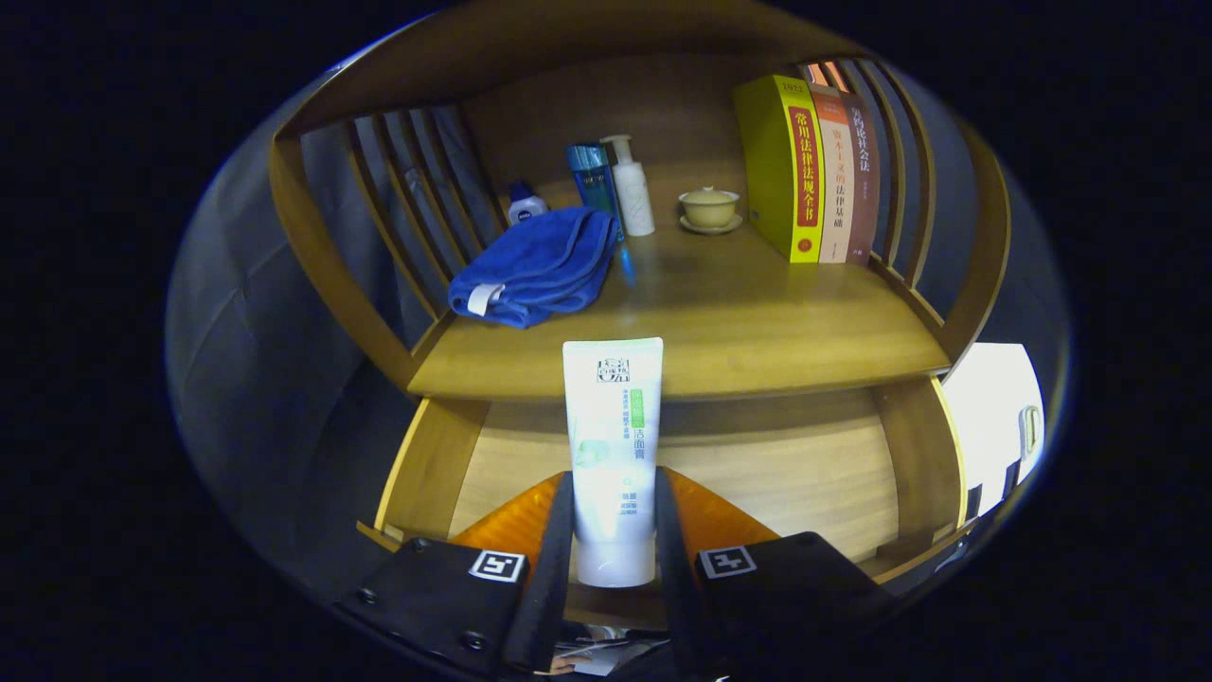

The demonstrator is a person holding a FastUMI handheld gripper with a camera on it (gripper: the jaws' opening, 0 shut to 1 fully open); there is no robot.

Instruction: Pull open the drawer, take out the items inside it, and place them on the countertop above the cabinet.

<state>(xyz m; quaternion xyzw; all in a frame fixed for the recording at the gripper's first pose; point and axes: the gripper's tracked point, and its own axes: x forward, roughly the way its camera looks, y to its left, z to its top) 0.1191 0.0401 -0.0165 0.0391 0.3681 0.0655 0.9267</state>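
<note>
The claw (pixel 614 530) is closed on a white tube (pixel 613 445). Both fingers press on its sides near the cap end. The tube is up in the air, over the open drawer (pixel 757 474), just in front of the front edge of the table (pixel 739 322) on top of the cabinet.

The tube stands straight up. Its long way runs from bottom to top. The cap points down, back between the fingers. The flat end points up, and it reaches a bit higher than the table's front edge.

What could go wrong? The tube is soft and smooth, so it may slide down out of the claw if the squeeze is weak. A hard squeeze could bend it. If the claw moves forward too low, the tube could bump the table's front edge and tip or twist in the grip. So I think it needs to go higher first.

The table has other things on it. A blue towel (pixel 535 265) lies near the left front corner. Bottles (pixel 615 185) and a little cup (pixel 708 206) stand near the back. Books (pixel 814 170) stand at the right edge. The middle front part looks bare, and that seems the safest spot. Setting it too near the towel could make it fall over.
</note>
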